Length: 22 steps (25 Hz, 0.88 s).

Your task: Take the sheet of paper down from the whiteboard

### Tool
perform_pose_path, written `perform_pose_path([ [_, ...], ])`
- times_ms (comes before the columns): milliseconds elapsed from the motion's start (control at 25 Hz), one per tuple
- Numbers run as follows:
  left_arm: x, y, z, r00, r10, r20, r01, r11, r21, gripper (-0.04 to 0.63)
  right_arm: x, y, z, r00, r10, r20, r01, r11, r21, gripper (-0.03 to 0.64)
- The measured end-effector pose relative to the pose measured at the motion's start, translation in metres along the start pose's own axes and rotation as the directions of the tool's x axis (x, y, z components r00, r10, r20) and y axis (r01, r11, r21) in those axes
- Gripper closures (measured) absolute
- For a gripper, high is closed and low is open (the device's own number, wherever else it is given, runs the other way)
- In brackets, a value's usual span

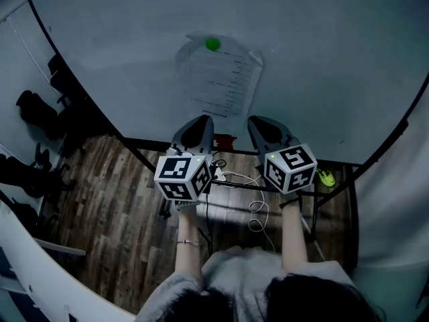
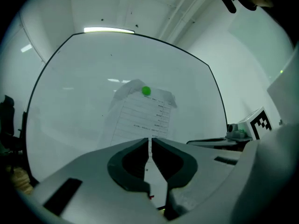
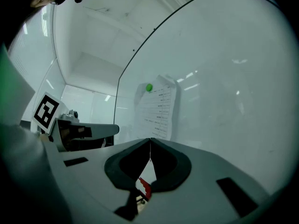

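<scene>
A printed sheet of paper [image 1: 223,79] hangs on the whiteboard [image 1: 134,45], pinned at its top by a round green magnet [image 1: 212,43]. My left gripper [image 1: 196,127] points level at the board just below the sheet's lower left corner, jaws shut with nothing between them. My right gripper [image 1: 260,127] is level beside it, below the sheet's lower right corner, also shut and empty. In the left gripper view the paper [image 2: 142,113] and magnet [image 2: 146,91] lie straight ahead above the closed tips [image 2: 150,140]. In the right gripper view the paper [image 3: 158,111] is ahead and slightly left of the closed tips [image 3: 150,141].
The whiteboard's dark frame and stand [image 1: 234,186] rise from a wooden floor [image 1: 107,206]. White cables [image 1: 255,213] trail under the board. A small yellow-green object [image 1: 326,177] sits at the lower right of the stand. Dark chairs [image 1: 37,113] stand at the left.
</scene>
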<state>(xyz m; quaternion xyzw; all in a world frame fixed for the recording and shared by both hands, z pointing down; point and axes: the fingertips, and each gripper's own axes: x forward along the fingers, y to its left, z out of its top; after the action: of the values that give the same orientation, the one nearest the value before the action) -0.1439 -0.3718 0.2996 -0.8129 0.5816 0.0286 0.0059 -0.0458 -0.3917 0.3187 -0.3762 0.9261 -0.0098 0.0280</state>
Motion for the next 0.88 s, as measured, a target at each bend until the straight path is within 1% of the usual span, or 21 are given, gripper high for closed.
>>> perform_pose_path([
  [240,0.022,0.014,0.022,1.0,-0.011,-0.001,0.011,0.995,0.1,0.589,0.014,-0.014,0.005,0.998,-0.06,-0.018,0.06,0.998,0.025,0.615],
  [440,0.04,0.021,0.041,1.0,-0.028,0.01,0.026,0.982,0.185,0.584,0.022,-0.028,0.01,0.993,-0.118,-0.009,0.118,0.992,0.043,0.615],
  [680,0.056,0.021,0.059,0.999,-0.051,0.019,0.045,0.968,0.247,0.574,0.027,-0.037,0.017,0.989,-0.146,-0.007,0.146,0.988,0.041,0.611],
  [760,0.059,0.019,0.065,0.998,-0.057,0.028,0.048,0.964,0.261,0.564,0.029,-0.038,0.019,0.989,-0.147,-0.007,0.148,0.988,0.035,0.581],
  [880,0.064,0.018,0.076,0.997,-0.064,0.046,0.048,0.958,0.283,0.546,0.03,-0.039,0.022,0.989,-0.148,-0.005,0.148,0.989,0.028,0.566],
])
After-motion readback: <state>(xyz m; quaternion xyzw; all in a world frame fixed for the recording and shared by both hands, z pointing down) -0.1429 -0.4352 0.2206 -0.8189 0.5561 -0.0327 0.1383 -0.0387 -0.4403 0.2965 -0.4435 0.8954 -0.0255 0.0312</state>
